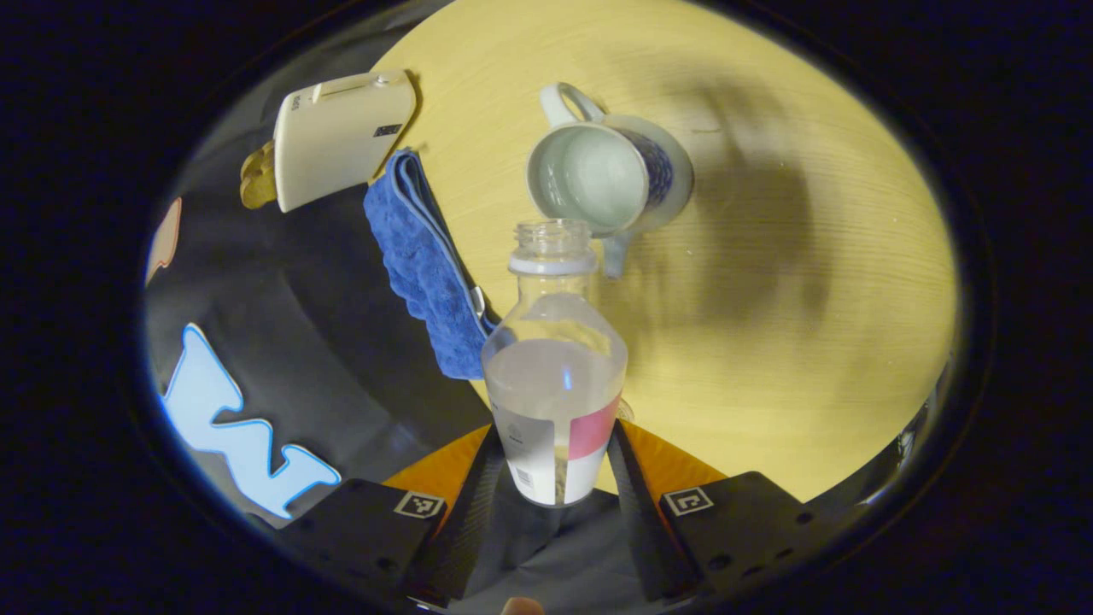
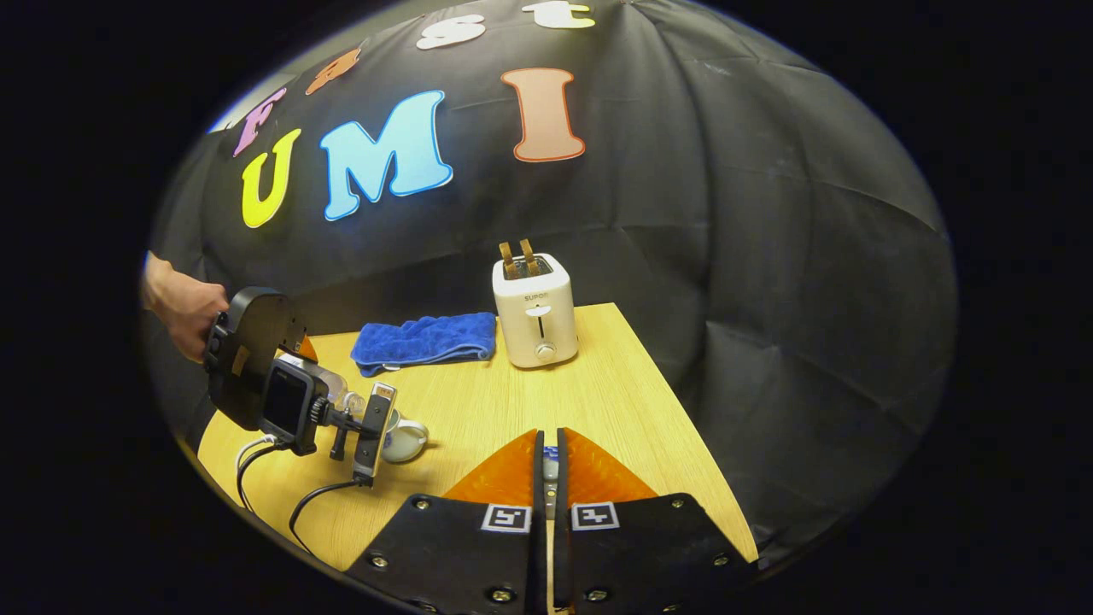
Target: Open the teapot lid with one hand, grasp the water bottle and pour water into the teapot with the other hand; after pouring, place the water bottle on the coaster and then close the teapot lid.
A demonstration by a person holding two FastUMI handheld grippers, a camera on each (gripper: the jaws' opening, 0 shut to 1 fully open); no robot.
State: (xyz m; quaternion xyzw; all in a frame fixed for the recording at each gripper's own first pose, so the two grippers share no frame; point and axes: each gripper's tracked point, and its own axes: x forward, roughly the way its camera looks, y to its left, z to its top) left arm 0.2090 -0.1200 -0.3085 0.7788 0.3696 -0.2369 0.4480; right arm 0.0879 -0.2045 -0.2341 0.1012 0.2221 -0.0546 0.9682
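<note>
In the left gripper view, my left gripper [image 1: 555, 457] is shut on a clear, uncapped water bottle [image 1: 555, 376] that is partly filled. Its mouth points toward the open teapot [image 1: 598, 175], a white pot with a blue pattern and water inside. No stream shows between the two. In the right gripper view, my right gripper [image 2: 549, 468] is held above the table's near right part. It is shut on a small white and blue piece, the teapot lid [image 2: 550, 466]. Far left in that view, a hand [image 2: 184, 312] holds the other gripper over the teapot [image 2: 403, 440].
A blue towel [image 2: 427, 340] lies folded at the back of the wooden table [image 2: 615, 401]. Beside it stands a white toaster [image 2: 535, 312] with toast in its slots. Cables [image 2: 282, 500] trail over the table's front left. The table's right edge drops off close by.
</note>
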